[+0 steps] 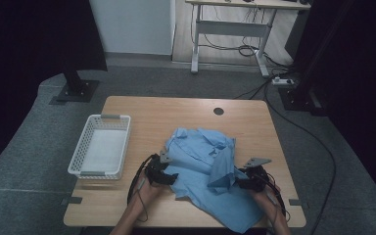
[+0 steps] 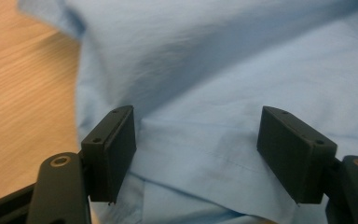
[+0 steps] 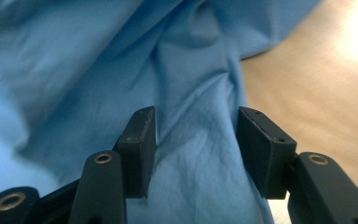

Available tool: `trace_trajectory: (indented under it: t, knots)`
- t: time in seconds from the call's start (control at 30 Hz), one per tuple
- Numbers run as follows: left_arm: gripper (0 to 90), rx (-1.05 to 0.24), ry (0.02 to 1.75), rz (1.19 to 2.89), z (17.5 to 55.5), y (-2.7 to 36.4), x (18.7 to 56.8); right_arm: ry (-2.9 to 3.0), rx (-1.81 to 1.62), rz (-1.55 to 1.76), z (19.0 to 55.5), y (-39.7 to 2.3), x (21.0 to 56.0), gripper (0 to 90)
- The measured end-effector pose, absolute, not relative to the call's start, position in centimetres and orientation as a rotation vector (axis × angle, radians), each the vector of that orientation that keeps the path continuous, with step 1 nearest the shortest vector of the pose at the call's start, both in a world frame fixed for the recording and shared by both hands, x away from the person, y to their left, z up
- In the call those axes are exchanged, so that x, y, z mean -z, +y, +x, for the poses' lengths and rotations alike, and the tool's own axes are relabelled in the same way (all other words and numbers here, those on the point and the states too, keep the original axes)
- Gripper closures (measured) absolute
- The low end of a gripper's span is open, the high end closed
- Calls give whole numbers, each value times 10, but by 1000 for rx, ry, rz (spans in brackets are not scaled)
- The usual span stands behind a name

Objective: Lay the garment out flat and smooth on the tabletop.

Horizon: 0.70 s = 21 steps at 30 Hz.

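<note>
High view: a blue shirt [image 1: 203, 166] lies crumpled on the worktop [image 1: 147, 117], spread from the centre toward the near right corner, where its hem reaches the near edge. A loose fold stands up along its right half. A white basket [image 1: 81, 152] sits at the left edge, well apart from the shirt. A round grommet hole [image 1: 218, 111] marks the far edge of the worktop.

My left gripper [image 1: 172, 177] rests at the shirt's near left border, with my left hand [image 1: 144, 190] behind it. My right gripper [image 1: 240, 182] sits at the near right side of the shirt, just below the raised fold, with my right hand [image 1: 269, 200] behind it.

Left gripper view: my jaws stand wide apart over the cloth. The shirt [image 2: 223, 93] lies flat between and beyond them, with a seam running across the gap. Neither pad presses on the fabric; I hold nothing here. Bare worktop [image 2: 23, 93] shows to the left.

Right gripper view: my jaws stand roughly half open. A ridge of the shirt [image 3: 196, 154] runs up between them. The left pad sits against the cloth, but a clear gap remains at the right pad, so nothing is clamped. Worktop [image 3: 317, 88] shows to the right of the cloth.
</note>
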<state>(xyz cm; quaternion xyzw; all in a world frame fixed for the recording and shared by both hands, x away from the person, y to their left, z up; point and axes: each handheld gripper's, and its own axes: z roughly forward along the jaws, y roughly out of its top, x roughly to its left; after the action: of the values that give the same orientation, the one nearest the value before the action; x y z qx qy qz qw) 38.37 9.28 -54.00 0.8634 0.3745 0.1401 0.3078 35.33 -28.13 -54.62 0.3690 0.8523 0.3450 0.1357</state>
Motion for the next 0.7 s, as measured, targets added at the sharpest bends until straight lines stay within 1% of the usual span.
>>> trace_trajectory:
  t: [0.17, 0.27, 0.3, 0.33, 0.5, 0.57, 0.6, 0.63, 0.7]
  knots:
    - [275, -367, 1039, 2293, 412, 103, 537, 2566, -999, 989, 325, -270, 544, 474]
    - [277, -353, 1038, 2311, 423, 105, 536, 2581, -1011, 969, 317, -268, 540, 476]
    - [292, -344, 1039, 2319, 424, 105, 534, 2568, -1020, 972, 316, -269, 537, 474]
    - [314, -343, 1036, 2322, 423, 105, 533, 2546, -1026, 972, 316, -271, 532, 467]
    - [300, -356, 984, 2299, 403, 102, 527, 2475, -1111, 1012, 318, -284, 500, 430]
    - [296, -361, 976, 2291, 398, 101, 527, 2462, -1146, 1026, 319, -285, 493, 418]
    - [293, -363, 966, 2287, 393, 101, 527, 2444, -1194, 997, 319, -279, 480, 397]
    - [291, -363, 966, 2287, 393, 101, 527, 2444, -1194, 997, 319, -279, 480, 397]
    - [288, -363, 958, 2285, 389, 100, 531, 2439, -1258, 932, 320, -265, 465, 365]
